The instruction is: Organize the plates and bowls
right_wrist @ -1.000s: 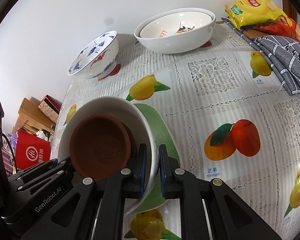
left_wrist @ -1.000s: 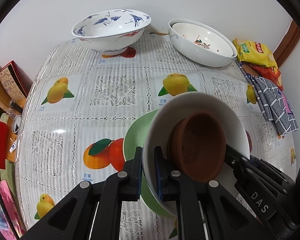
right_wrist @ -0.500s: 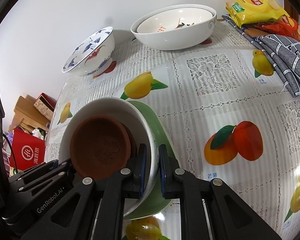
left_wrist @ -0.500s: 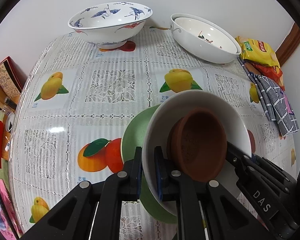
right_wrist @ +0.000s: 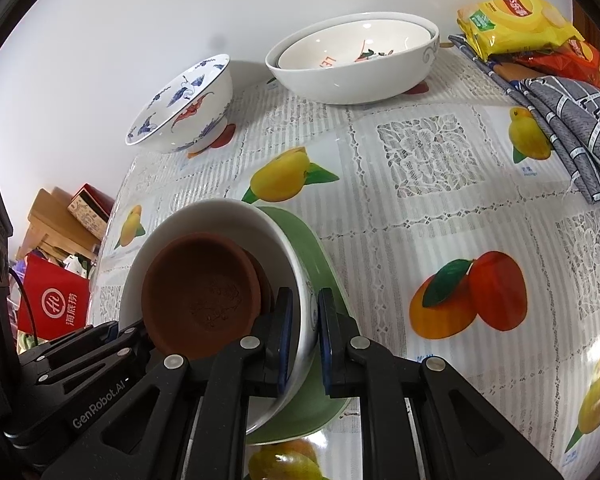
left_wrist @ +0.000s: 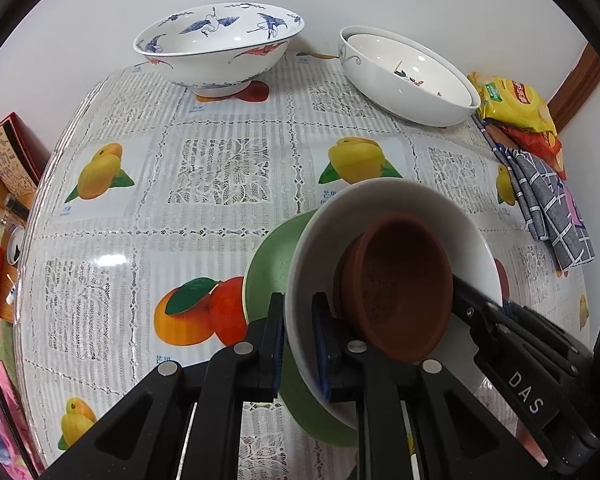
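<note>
A white bowl [left_wrist: 380, 208] [right_wrist: 204, 216] leans tilted over a green plate [left_wrist: 272, 260] [right_wrist: 316, 248] on the fruit-print tablecloth. Brown clay dishes [left_wrist: 400, 280] [right_wrist: 204, 288] are nested inside the bowl. My left gripper [left_wrist: 298, 316] straddles the bowl's left wall, one finger inside and one outside. Its jaws are opening slightly with the wall still between the pads. My right gripper [right_wrist: 302, 312] is shut on the opposite wall in the same way. In each view the other gripper's black body reaches in across the bowl's far side.
A blue-and-white crane bowl [left_wrist: 212, 56] [right_wrist: 184, 108] and two nested white bowls [left_wrist: 408, 76] [right_wrist: 352, 60] stand by the back wall. Snack bags [left_wrist: 512, 100] and a checked cloth [left_wrist: 548, 196] lie at the right. The table's rounded left edge drops to boxes and a red bag [right_wrist: 56, 304].
The left gripper's fingers stand a little wider apart on the bowl's wall. The bowl, plate and right gripper have barely shifted.
</note>
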`<state>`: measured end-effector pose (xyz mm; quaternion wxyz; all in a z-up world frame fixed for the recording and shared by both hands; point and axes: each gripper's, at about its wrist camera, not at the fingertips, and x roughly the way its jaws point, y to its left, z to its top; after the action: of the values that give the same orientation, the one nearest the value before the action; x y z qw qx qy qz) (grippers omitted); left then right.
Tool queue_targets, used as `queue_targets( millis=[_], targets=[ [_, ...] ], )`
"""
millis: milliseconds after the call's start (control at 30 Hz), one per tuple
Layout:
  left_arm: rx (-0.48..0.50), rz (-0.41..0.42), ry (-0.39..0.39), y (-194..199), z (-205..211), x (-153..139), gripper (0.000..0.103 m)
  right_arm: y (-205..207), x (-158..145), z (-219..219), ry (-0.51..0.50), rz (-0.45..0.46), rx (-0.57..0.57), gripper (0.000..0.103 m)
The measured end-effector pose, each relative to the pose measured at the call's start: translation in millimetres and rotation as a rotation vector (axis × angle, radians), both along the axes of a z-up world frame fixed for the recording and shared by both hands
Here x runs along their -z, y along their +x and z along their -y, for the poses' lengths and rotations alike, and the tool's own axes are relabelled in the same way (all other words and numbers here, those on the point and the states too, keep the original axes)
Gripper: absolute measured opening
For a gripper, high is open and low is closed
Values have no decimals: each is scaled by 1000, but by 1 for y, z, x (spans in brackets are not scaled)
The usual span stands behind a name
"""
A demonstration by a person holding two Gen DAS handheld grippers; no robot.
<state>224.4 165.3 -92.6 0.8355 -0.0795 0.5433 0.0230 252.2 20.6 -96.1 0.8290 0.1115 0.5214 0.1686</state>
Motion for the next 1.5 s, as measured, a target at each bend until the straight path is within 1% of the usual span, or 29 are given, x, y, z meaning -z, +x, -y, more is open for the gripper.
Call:
queue_targets(
  millis=[67,267,433,500,633,700,767,800,867,900,967,1033,1067,1133,1200,1267,1333,1367,1400,1433,1500],
  targets=[
    [-1,-6,-6,-1,0,0,17,0,-1,-1,-17,8,-2,13],
    [-1,-8,10,-5,1,-5,21,0,-2,3,-7,9,-7,14],
    [-4,-3,14,-11,1,-12,22,-6,-8,5,-13,20,-14,18],
    [-5,0,16,-15,2,-15,24,-9,-11,5,-22,23,-17,19],
    [-3,25,24,-29,4,-27,26,-17,-20,9,-30,18,-10,20],
    [4,44,30,-39,5,-35,28,-24,-28,11,-41,37,-11,20],
    [14,68,40,-49,8,-44,33,-34,-38,16,-51,54,-3,20],
    [17,77,44,-53,9,-48,34,-38,-41,18,-54,62,1,20],
    [25,105,60,-65,14,-57,36,-51,-51,28,-67,89,20,23],
    [27,114,64,-69,17,-60,38,-57,-55,31,-76,98,28,27],
    [42,143,71,-82,24,-68,45,-70,-65,40,-119,130,51,30],
    [53,164,77,-94,31,-75,46,-84,-76,48,-166,171,70,34],
    [56,169,81,-99,34,-77,48,-92,-83,53,-174,189,83,37],
    [61,186,84,-111,42,-84,51,-105,-94,63,-182,214,102,45],
    [67,207,86,-123,49,-89,55,-122,-107,73,-196,249,114,49],
    [69,238,96,-137,58,-96,61,-140,-122,82,-236,303,133,49],
    [70,262,99,-149,65,-101,64,-157,-134,89,-290,350,158,54],
    [79,277,92,-156,70,-105,68,-164,-139,93,-312,368,167,56],
    [87,289,84,-162,75,-108,71,-171,-143,97,-329,384,174,61],
    [91,302,83,-168,80,-112,76,-176,-146,100,-339,396,182,62],
    [91,328,109,-179,93,-119,79,-189,-153,109,-364,414,203,62]
  ],
)
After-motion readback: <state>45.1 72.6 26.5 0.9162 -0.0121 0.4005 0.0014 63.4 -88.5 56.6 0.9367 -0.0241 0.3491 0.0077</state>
